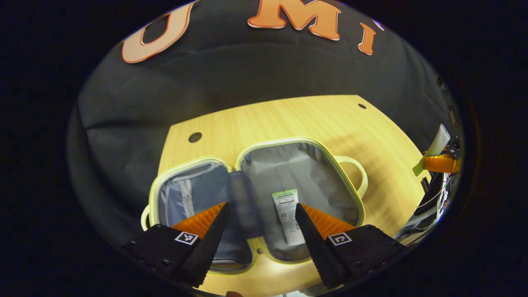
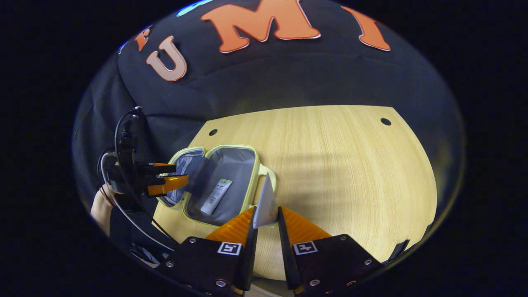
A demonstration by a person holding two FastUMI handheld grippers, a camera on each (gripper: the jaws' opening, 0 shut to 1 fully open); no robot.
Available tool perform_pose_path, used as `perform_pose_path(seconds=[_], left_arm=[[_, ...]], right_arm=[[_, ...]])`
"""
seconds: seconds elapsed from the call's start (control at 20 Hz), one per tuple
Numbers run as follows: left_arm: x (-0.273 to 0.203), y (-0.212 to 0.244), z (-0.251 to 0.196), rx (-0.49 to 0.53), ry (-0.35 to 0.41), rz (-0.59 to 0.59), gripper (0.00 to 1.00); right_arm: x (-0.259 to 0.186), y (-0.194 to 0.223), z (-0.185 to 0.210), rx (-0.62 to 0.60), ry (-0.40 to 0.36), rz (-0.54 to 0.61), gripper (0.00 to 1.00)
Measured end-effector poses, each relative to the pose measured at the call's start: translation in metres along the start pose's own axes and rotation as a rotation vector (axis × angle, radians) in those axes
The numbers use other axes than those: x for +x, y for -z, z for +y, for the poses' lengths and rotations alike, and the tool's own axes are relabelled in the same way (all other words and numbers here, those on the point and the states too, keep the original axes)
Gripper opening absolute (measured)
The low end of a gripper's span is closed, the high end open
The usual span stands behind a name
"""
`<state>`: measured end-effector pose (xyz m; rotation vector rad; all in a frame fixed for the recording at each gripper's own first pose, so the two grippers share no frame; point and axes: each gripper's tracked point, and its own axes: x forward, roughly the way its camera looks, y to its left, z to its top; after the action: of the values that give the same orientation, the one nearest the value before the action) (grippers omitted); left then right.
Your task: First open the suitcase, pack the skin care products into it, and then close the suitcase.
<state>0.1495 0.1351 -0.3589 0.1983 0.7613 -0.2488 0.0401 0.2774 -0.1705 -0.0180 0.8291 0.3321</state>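
Note:
The pale yellow suitcase (image 1: 280, 142) (image 2: 231, 147) lies open on the wooden table, both grey-lined halves facing up. A white tube with a green band (image 1: 288, 214) (image 2: 216, 197) rests in its right half. My left gripper (image 1: 262, 205) (image 2: 181, 173) hovers open over the hinge. A blurred grey-blue product (image 1: 243, 202) (image 2: 199, 168) hangs loose between its fingers, touching neither. My right gripper (image 2: 267, 210) (image 1: 427, 163) is shut on a white tube (image 2: 265, 200) (image 1: 439, 140), held upright beside the suitcase handle.
The light wooden table (image 2: 350, 165) (image 1: 288, 119) stretches wide to the right of the suitcase, with small round holes (image 2: 385, 121) near its far edge. Cables (image 1: 437, 198) hang at the table's right side. A hand (image 2: 99, 206) holds the left gripper.

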Motion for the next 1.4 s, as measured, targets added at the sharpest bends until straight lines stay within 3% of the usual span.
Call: perform_pose_path(seconds=[0.2, 0.35, 0.6, 0.95, 1.15, 1.25, 1.3, 1.35, 1.4], left_arm=[[-0.059, -0.018, 0.046, -0.025, -0.122, -0.176, 0.99], [-0.112, -0.021, 0.079, -0.061, -0.169, -0.305, 0.99], [-0.173, 0.001, 0.140, -0.110, -0.292, -0.404, 0.99], [-0.177, 0.059, 0.179, -0.228, -0.332, -0.369, 0.99], [-0.176, 0.069, 0.187, -0.248, -0.330, -0.351, 0.99], [-0.175, 0.065, 0.184, -0.248, -0.313, -0.359, 0.96], [-0.174, 0.064, 0.185, -0.246, -0.312, -0.359, 0.99], [-0.174, 0.063, 0.185, -0.244, -0.309, -0.357, 0.99], [-0.174, 0.061, 0.184, -0.243, -0.307, -0.357, 0.99]], right_arm=[[0.011, -0.022, 0.049, -0.070, -0.069, -0.007, 0.31], [0.026, -0.028, 0.084, -0.109, -0.113, 0.012, 0.32], [0.066, 0.000, 0.121, -0.127, -0.151, 0.139, 0.32], [0.127, 0.060, 0.123, -0.085, -0.120, 0.379, 0.32], [0.151, 0.085, 0.121, 0.023, -0.115, 0.497, 0.32], [0.157, 0.090, 0.113, 0.026, -0.079, 0.511, 0.37], [0.157, 0.090, 0.111, 0.025, -0.069, 0.510, 0.32], [0.157, 0.087, 0.111, 0.029, -0.066, 0.505, 0.33], [0.155, 0.085, 0.112, 0.034, -0.070, 0.493, 0.27]])
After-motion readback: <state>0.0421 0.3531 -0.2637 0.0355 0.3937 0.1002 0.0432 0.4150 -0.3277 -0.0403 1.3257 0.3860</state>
